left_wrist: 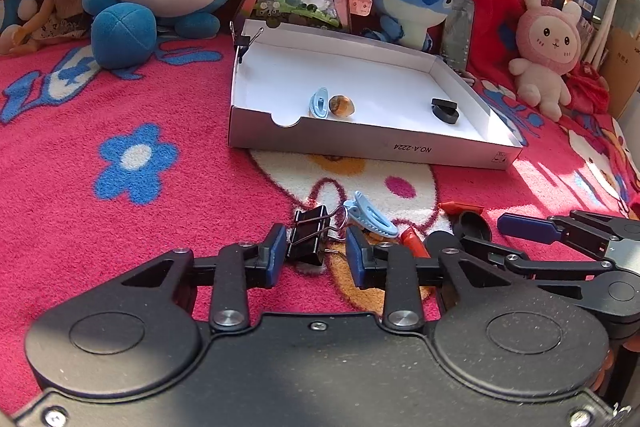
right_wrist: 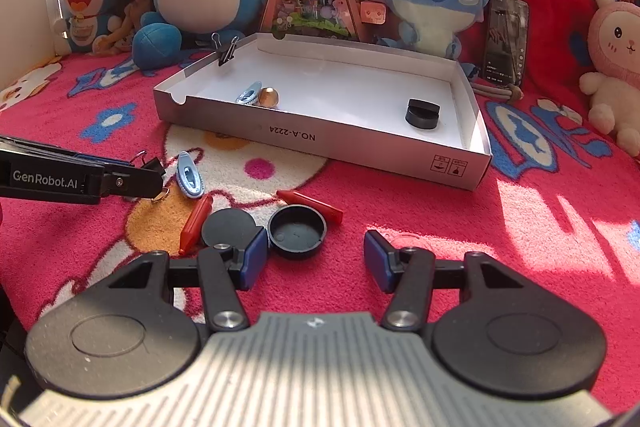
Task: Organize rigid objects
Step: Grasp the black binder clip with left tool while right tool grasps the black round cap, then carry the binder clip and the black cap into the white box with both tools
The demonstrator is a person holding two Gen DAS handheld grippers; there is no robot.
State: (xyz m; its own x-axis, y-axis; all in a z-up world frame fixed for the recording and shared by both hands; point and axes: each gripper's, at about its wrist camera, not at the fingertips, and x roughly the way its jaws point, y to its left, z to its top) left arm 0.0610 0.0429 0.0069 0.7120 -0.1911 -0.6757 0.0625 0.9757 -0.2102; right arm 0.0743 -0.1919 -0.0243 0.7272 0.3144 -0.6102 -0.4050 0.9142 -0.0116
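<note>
Left gripper (left_wrist: 316, 253) low over blanket (left_wrist: 120, 227), pitched down
Fingers (left_wrist: 276, 251) partly closed, binder clip (left_wrist: 310, 237) between them against left pad; right gripper (right_wrist: 316, 261) open beside cap (right_wrist: 297, 233)

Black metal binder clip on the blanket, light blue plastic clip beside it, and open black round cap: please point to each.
Black metal binder clip (left_wrist: 306, 241): left wrist view, its black body.
Light blue plastic clip (left_wrist: 370, 217): left wrist view, its middle.
Open black round cap (right_wrist: 297, 231): right wrist view, its hollow inside.
</note>
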